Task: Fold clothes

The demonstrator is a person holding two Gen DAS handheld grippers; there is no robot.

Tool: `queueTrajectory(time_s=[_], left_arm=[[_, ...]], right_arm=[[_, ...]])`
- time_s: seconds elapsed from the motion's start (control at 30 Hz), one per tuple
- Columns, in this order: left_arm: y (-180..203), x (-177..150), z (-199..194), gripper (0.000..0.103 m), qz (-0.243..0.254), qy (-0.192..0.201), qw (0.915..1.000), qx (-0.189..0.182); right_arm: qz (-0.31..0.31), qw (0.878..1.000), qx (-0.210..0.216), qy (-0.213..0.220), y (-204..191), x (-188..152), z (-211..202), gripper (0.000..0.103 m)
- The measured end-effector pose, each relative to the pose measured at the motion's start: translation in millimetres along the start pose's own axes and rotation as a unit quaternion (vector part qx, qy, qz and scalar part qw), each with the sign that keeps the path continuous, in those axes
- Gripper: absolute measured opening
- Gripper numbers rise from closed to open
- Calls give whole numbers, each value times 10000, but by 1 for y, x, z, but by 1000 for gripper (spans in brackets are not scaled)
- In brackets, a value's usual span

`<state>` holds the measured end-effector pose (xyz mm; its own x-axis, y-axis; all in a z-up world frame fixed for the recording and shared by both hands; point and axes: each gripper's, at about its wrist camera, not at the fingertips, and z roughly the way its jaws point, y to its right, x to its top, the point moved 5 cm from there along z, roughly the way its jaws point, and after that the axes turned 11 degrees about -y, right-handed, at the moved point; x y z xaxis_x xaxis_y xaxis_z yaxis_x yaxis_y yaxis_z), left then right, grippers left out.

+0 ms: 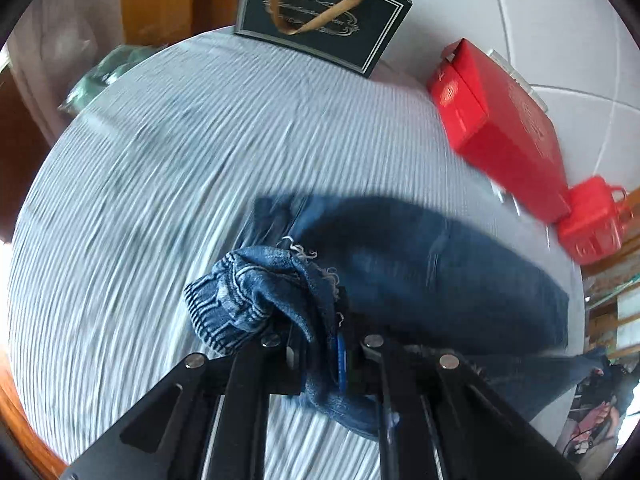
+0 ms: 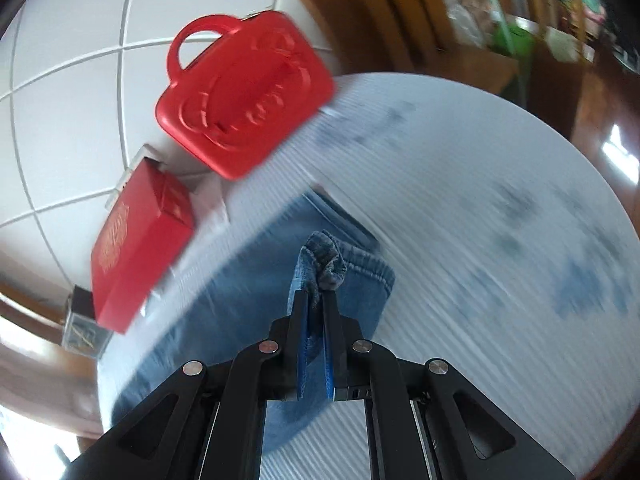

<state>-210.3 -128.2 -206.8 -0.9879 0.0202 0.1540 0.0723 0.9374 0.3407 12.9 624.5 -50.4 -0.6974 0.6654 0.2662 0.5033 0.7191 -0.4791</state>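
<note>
A pair of blue jeans (image 1: pixel 432 272) lies on a round table with a blue-and-white striped cloth (image 1: pixel 168 168). My left gripper (image 1: pixel 320 344) is shut on a bunched fold of the jeans with the elastic waistband (image 1: pixel 232 300) and lifts it above the cloth. My right gripper (image 2: pixel 318 292) is shut on another bunched edge of the jeans (image 2: pixel 324 256), held just over the rest of the garment (image 2: pixel 224 304). Both views are blurred by motion.
A black gift bag (image 1: pixel 320 16), a red box (image 1: pixel 504 128) and a red handbag-shaped case (image 1: pixel 592 220) stand at the table's far edge against a white tiled wall. The red case (image 2: pixel 244 92) and red box (image 2: pixel 136 248) also show in the right wrist view. Dark stains (image 2: pixel 516 216) mark the cloth.
</note>
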Motion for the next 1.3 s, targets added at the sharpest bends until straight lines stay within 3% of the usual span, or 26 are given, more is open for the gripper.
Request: queueTrajectory(time_s=[0.2, 0.27, 0.3, 0.37, 0.43, 0.5, 0.53, 0.63, 0.73, 1.0, 1.13, 1.27, 1.3], left_arm=[[22, 79, 40, 10, -170, -237, 9986, 432], [23, 95, 51, 12, -265, -325, 9977, 534], [25, 100, 53, 20, -220, -431, 9973, 546], [33, 104, 48, 38, -24, -474, 9975, 533], [42, 103, 26, 86, 247, -199, 9981, 535], [46, 100, 0, 103, 410, 208, 9962, 735], [46, 99, -13, 103, 454, 405, 9944, 859], [34, 89, -29, 103, 323, 518, 9901, 1261], [24, 67, -11, 103, 366, 335, 9869, 1537], [3, 36, 92, 103, 142, -598, 9827, 1748], [1, 40, 104, 103, 107, -535, 9811, 1858], [-2, 42, 106, 103, 105, -513, 9834, 1736], [-3, 43, 106, 103, 113, -506, 9837, 1724]], right_arm=[[-173, 9979, -519, -351, -54, 77, 90, 8], [-222, 9975, -424, -515, -69, 90, 121, 20], [-222, 9970, -443, -601, -74, 93, 130, 28], [-247, 9961, -505, -680, -78, 95, 141, 30], [-293, 9956, -584, -673, -79, 95, 145, 32], [-271, 9965, -534, -581, -71, 86, 138, 32], [-198, 9972, -513, -505, -63, 83, 132, 32], [-43, 9979, -522, -379, -42, 73, 115, 32], [-17, 9972, -521, -532, -26, 60, 113, 32], [-43, 9945, -431, -952, -27, 40, 153, 32], [-220, 9932, -727, -880, -43, 48, 173, 38], [-270, 9878, -1150, -1017, -48, 50, 203, 40], [-558, 9846, -1337, -978, -57, 47, 204, 16]])
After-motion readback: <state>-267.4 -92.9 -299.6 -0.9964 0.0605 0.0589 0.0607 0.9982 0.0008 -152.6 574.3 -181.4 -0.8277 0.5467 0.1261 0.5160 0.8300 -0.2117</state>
